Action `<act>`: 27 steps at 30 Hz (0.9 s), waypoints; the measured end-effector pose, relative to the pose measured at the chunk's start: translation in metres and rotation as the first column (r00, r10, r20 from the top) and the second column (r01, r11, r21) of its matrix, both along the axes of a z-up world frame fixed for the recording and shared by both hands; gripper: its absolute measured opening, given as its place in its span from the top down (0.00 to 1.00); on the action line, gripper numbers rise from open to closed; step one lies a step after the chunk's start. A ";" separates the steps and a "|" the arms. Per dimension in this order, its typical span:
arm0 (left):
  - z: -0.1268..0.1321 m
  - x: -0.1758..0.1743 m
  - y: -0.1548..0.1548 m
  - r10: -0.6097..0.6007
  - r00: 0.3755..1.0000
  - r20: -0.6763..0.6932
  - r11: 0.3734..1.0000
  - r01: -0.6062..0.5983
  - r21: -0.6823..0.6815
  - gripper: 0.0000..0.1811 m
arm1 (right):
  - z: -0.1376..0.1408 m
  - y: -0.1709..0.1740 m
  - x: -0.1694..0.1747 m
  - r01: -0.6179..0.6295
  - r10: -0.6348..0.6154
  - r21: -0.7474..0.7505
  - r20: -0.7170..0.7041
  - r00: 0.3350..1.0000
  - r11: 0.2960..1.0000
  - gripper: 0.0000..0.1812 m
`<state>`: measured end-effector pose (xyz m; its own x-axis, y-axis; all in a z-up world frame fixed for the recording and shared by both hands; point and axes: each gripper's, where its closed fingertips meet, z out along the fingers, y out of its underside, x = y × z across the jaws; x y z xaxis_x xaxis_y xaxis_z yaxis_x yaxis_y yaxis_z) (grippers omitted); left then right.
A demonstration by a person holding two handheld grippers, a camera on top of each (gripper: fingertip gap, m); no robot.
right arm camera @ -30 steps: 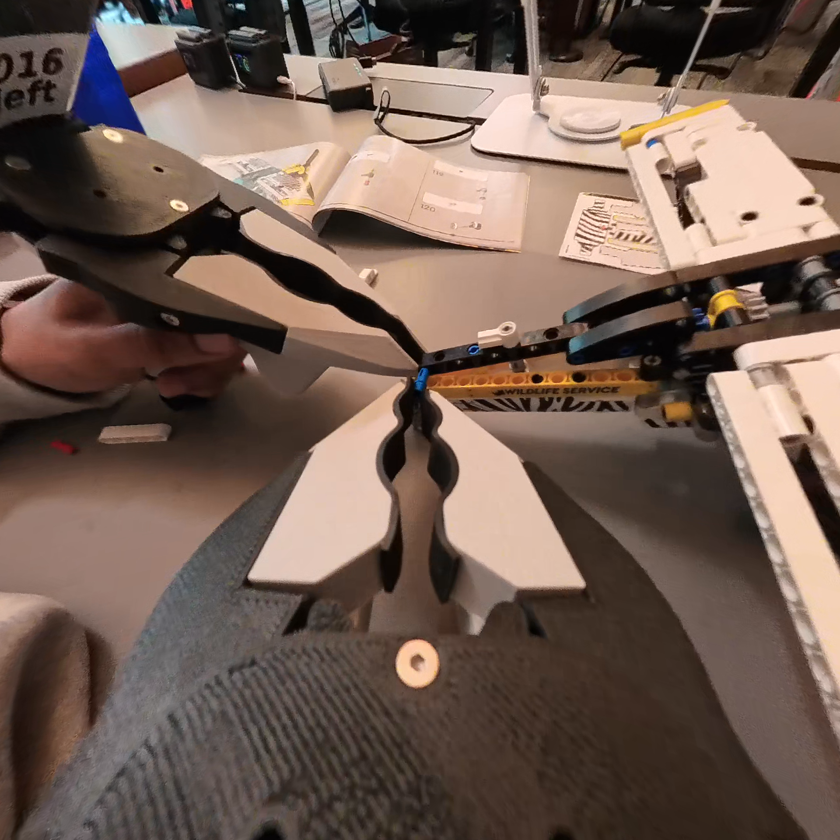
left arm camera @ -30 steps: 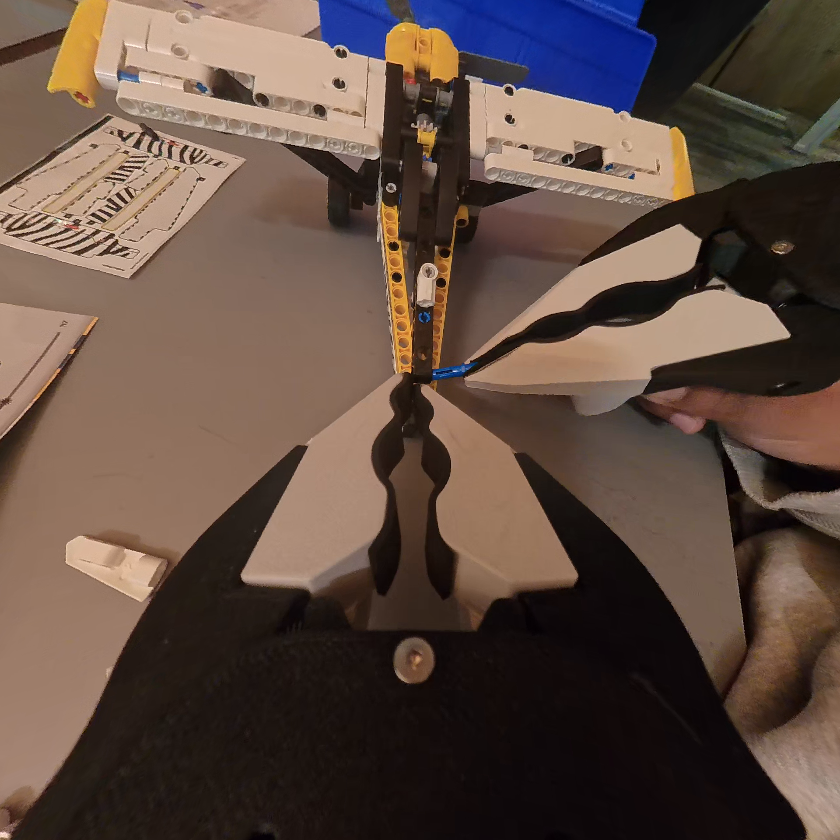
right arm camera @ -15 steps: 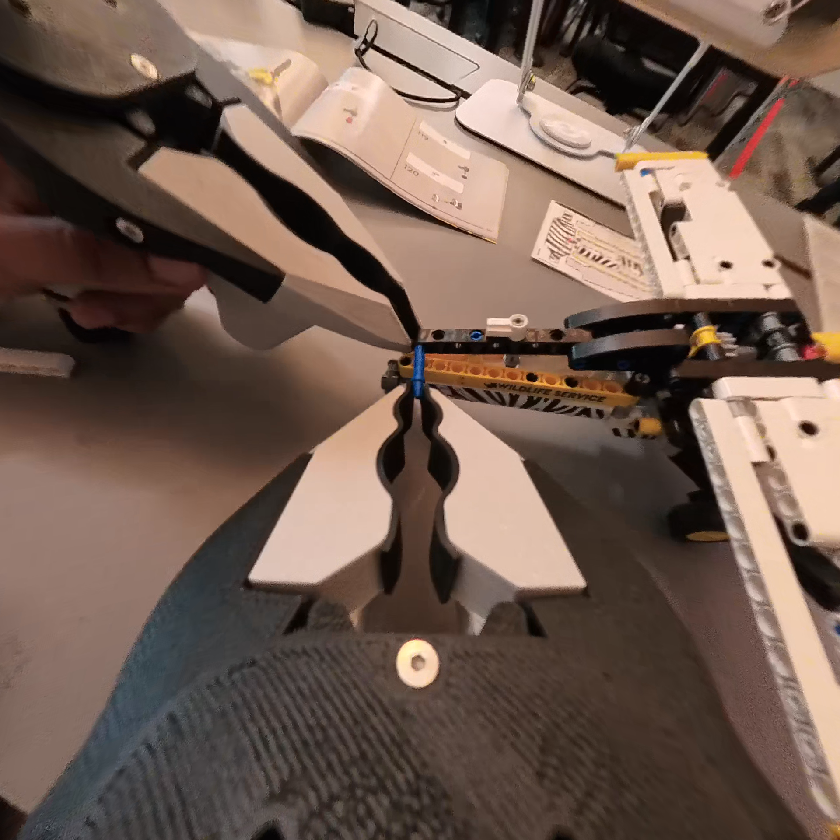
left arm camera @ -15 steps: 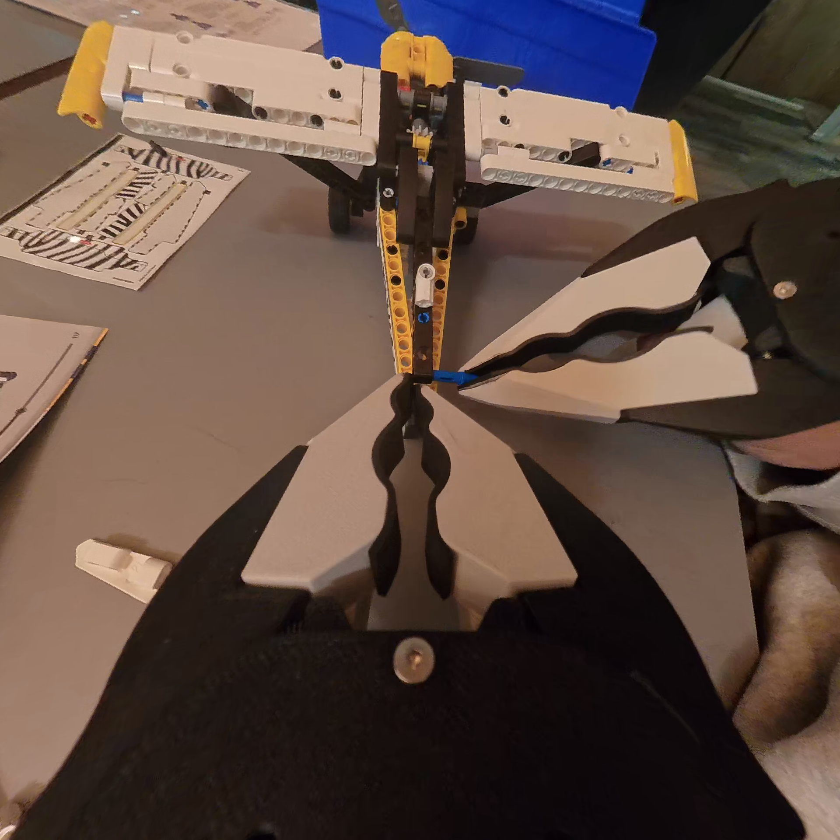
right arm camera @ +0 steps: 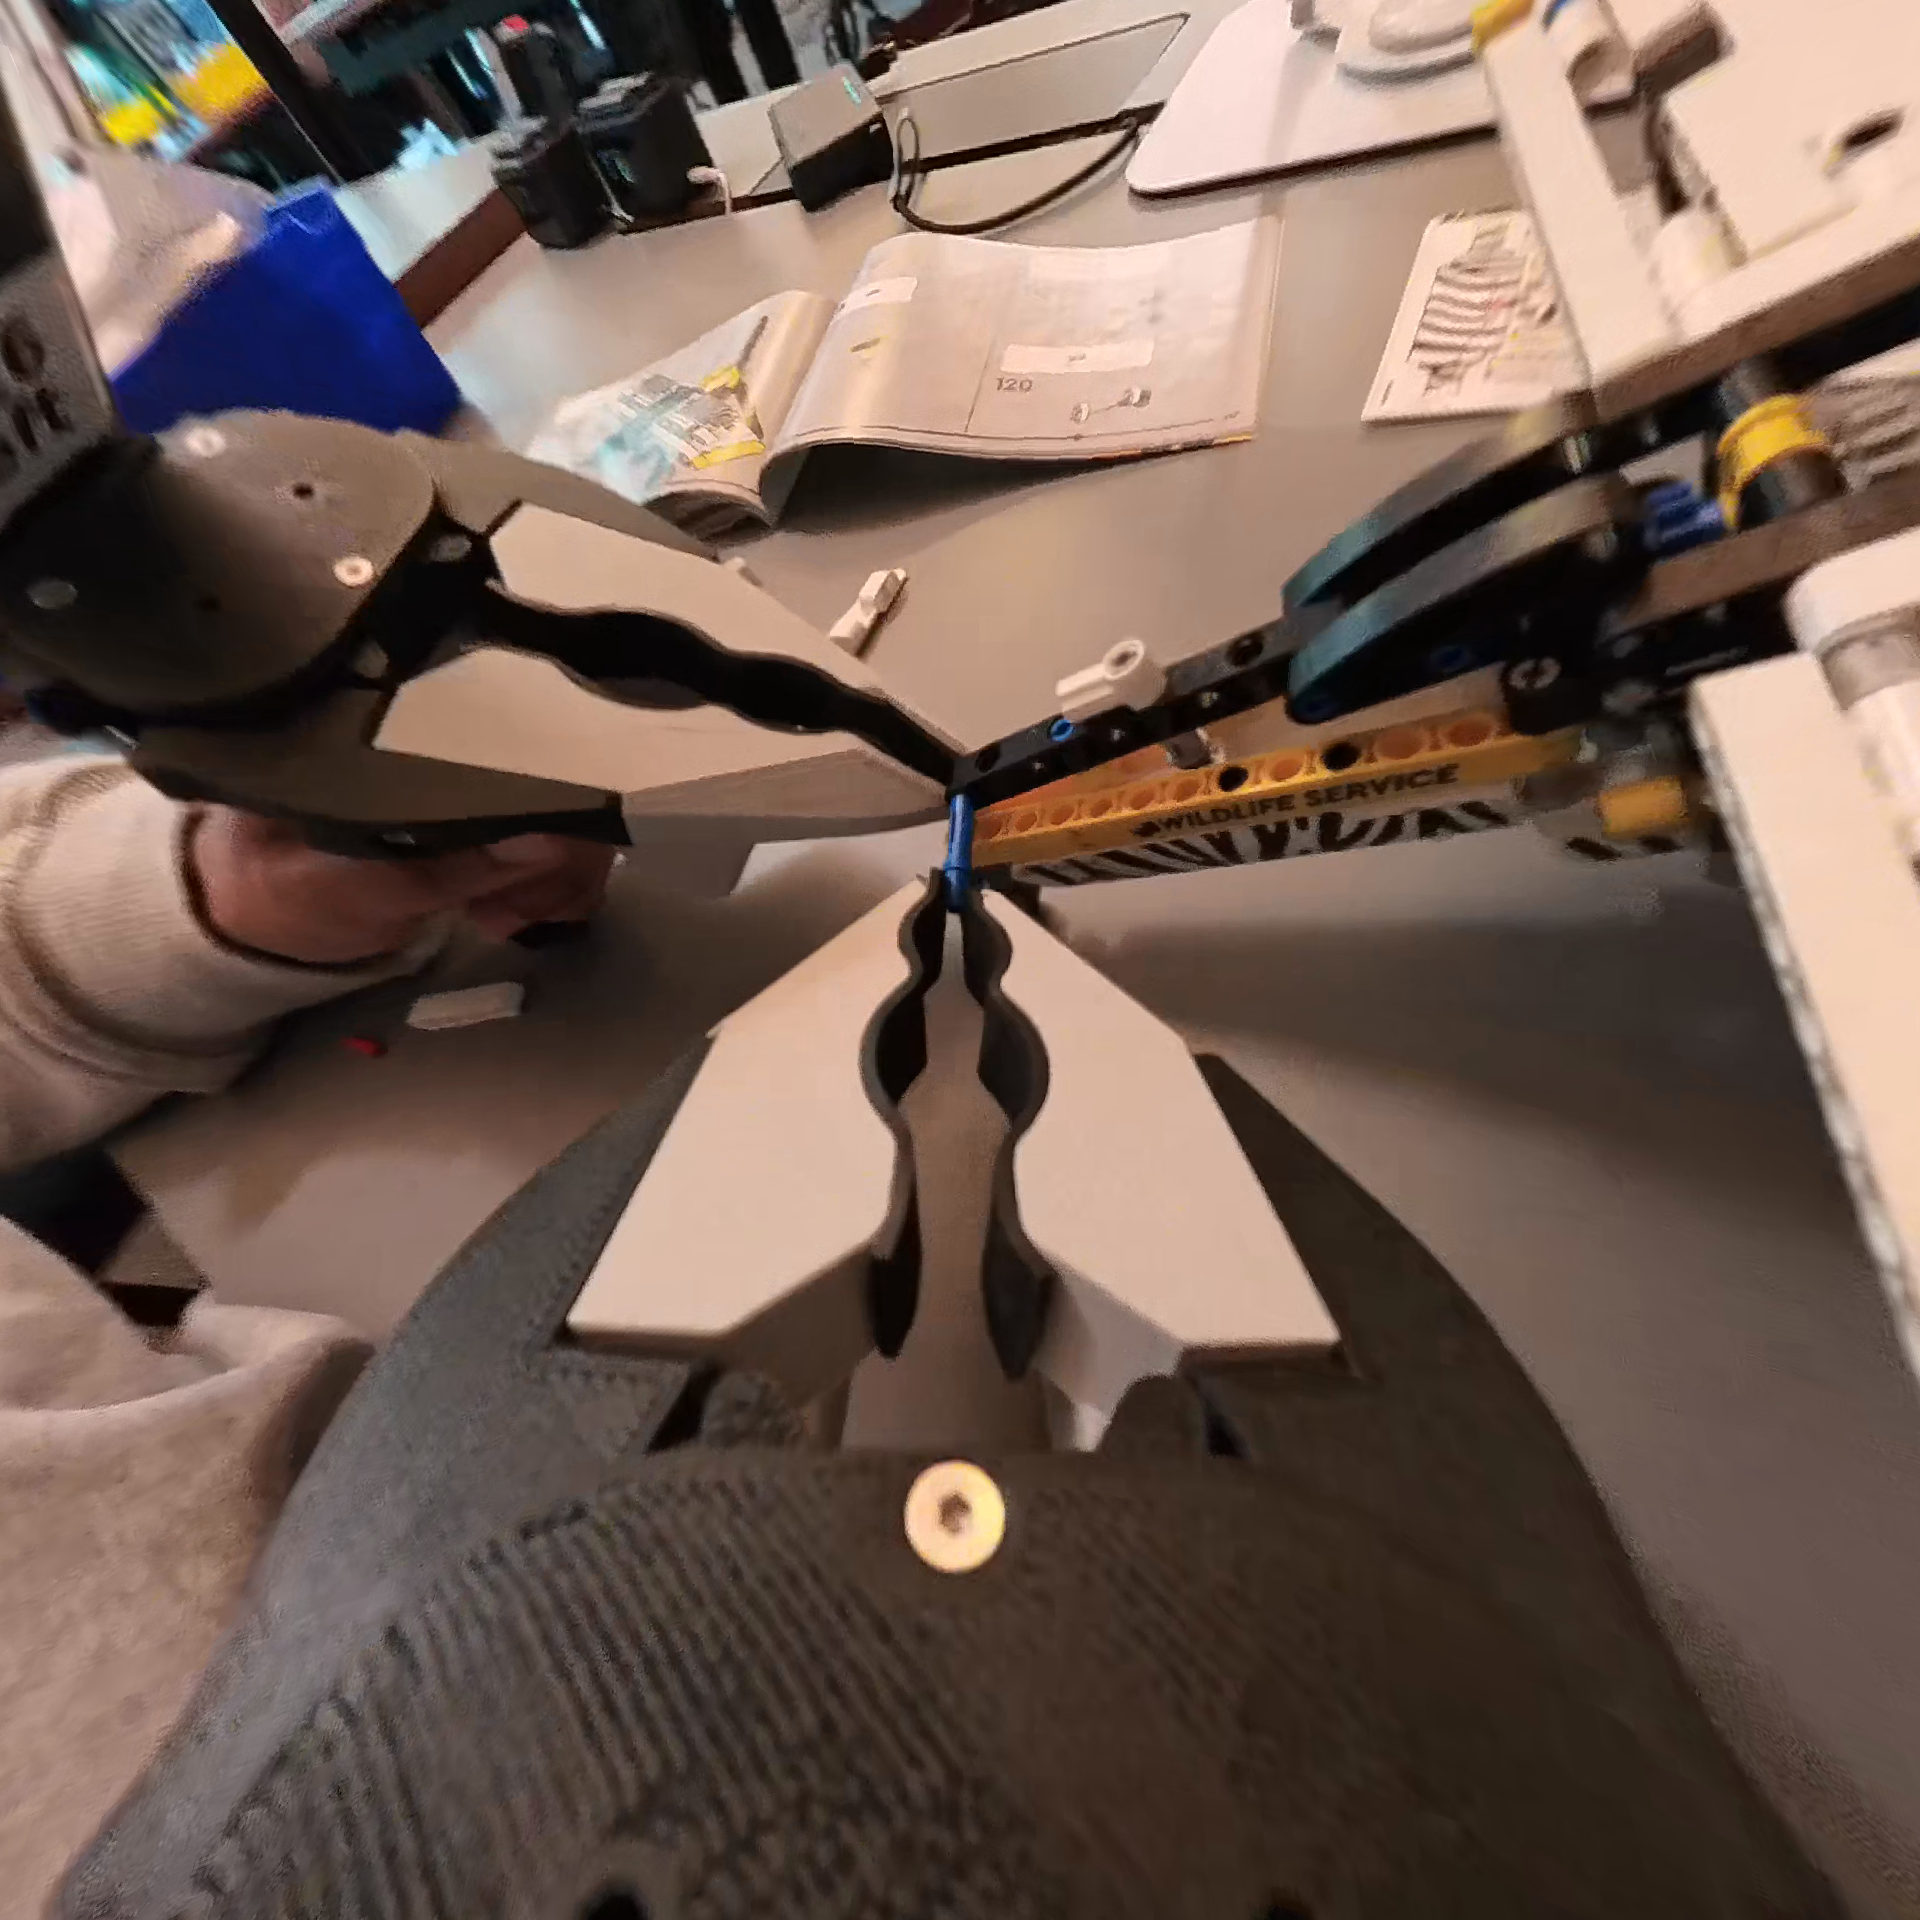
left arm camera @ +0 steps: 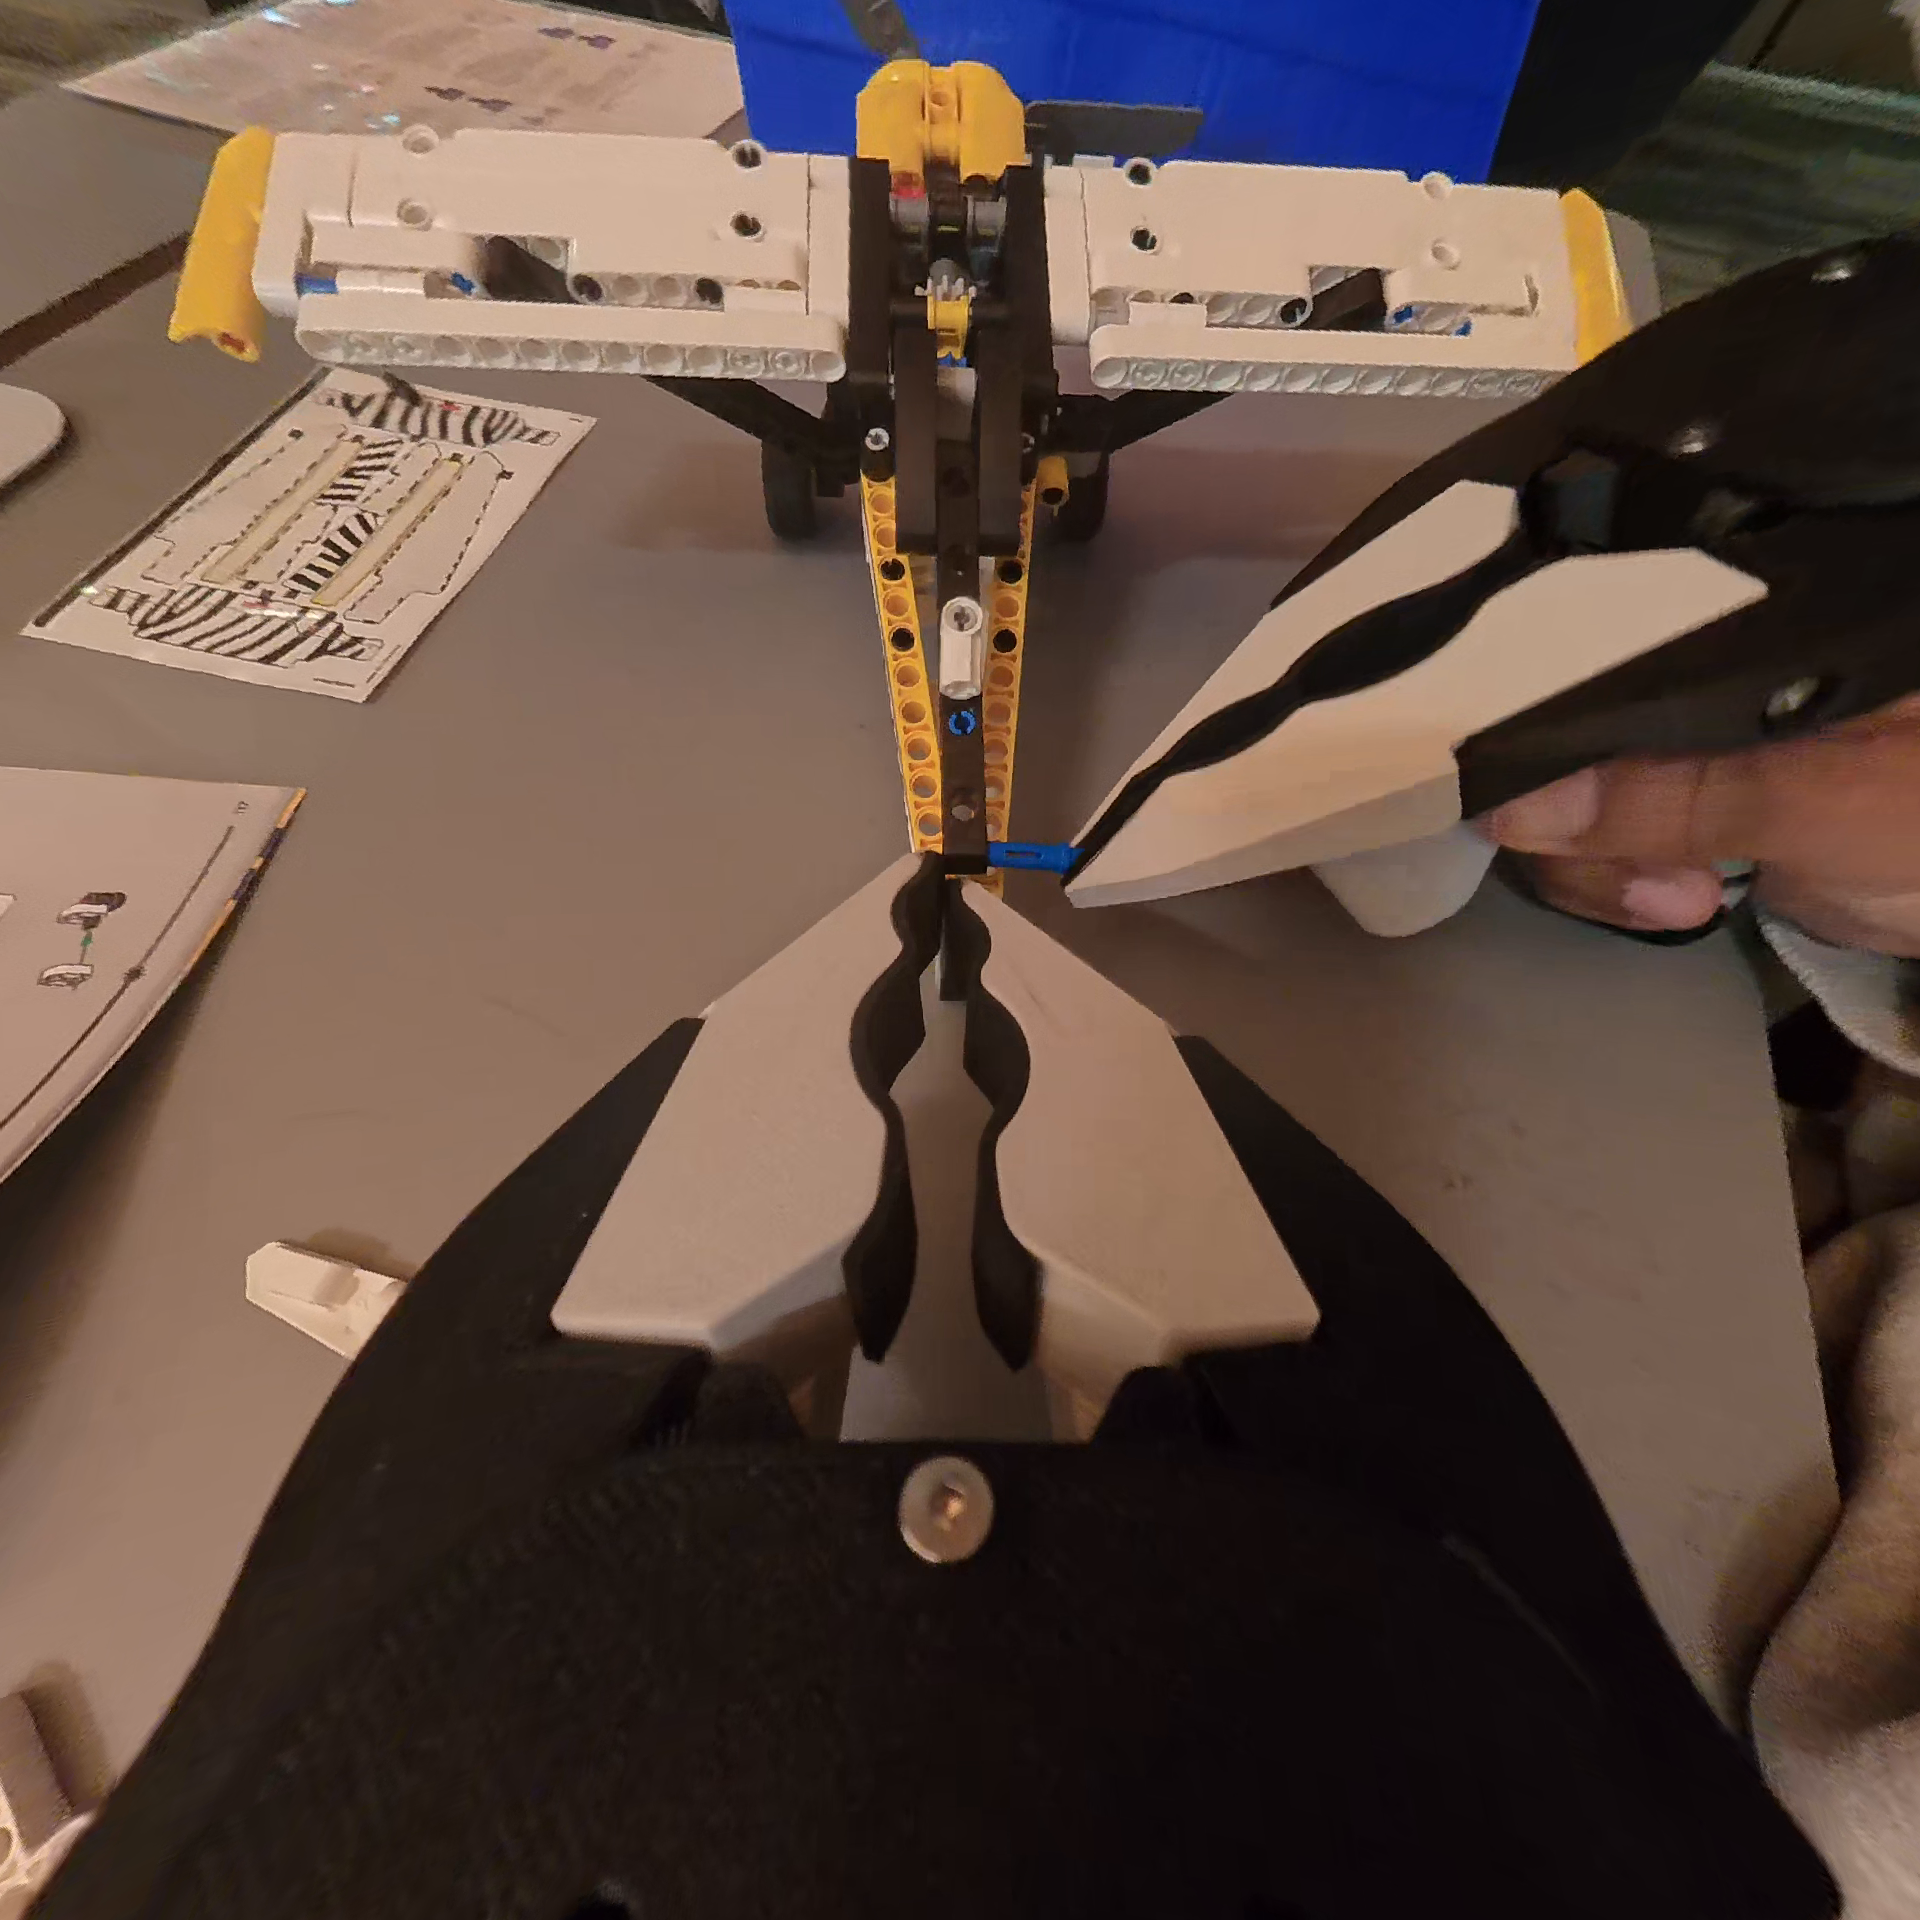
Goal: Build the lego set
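Note:
The lego plane point(left arm camera: 582, 249) has white wings with yellow tips, and its black and yellow tail boom point(left arm camera: 961, 665) points at me. My left gripper point(left arm camera: 943, 881) is shut on the rear end of the black tail beam; it enters the right wrist view point(right arm camera: 948, 781) from the left. My right gripper point(right arm camera: 954, 891) is shut on a small blue pin point(right arm camera: 959, 836). The pin's far end sits against the side of the tail beam's end point(right arm camera: 1023, 750). In the left wrist view the right gripper point(left arm camera: 1075, 871) comes in from the right, with the blue pin point(left arm camera: 1027, 855) level.
A sticker sheet point(left arm camera: 312, 540) and an open instruction booklet point(right arm camera: 987, 353) lie on the grey table. Loose white pieces point(left arm camera: 312, 1288) point(right arm camera: 868, 608) point(right arm camera: 462, 1006) lie around. A blue bin point(left arm camera: 1143, 62) stands behind the plane. A person's hand point(left arm camera: 1714, 831) holds the right gripper. The tips of both grippers are at nearly the same place. Left tips and right tips are each some 15 cm from the lego plane point(left arm camera: 582, 249). Look for it in the right wrist view point(right arm camera: 1709, 76) too.
The right gripper has turned, so the blue pin went from slanted to level against the beam end. The left gripper kept its hold on the tail beam.

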<state>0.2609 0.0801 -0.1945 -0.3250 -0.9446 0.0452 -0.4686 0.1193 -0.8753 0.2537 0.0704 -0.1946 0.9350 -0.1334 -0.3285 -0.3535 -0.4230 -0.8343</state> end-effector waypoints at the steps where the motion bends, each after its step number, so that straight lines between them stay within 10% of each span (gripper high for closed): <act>1: 0.000 0.000 0.000 0.000 1.000 0.006 1.000 0.000 0.019 1.00 | 0.000 0.000 0.000 -0.007 0.007 0.008 -0.046 0.999 1.000 0.99; 12: -0.001 0.000 0.000 -0.009 1.000 0.022 0.997 0.007 0.077 1.00 | 0.010 0.000 0.002 -0.099 0.095 -0.022 -0.151 0.984 0.995 0.99; 20: 0.000 0.001 0.004 0.006 1.000 -0.016 0.999 -0.007 -0.047 1.00 | 0.006 0.005 0.001 -0.077 0.091 -0.081 0.184 0.979 0.994 0.99; 27: 0.001 0.000 0.003 0.009 1.000 -0.018 0.997 -0.010 -0.078 1.00 | -0.007 0.005 0.008 0.040 0.052 -0.133 0.626 0.778 0.990 0.99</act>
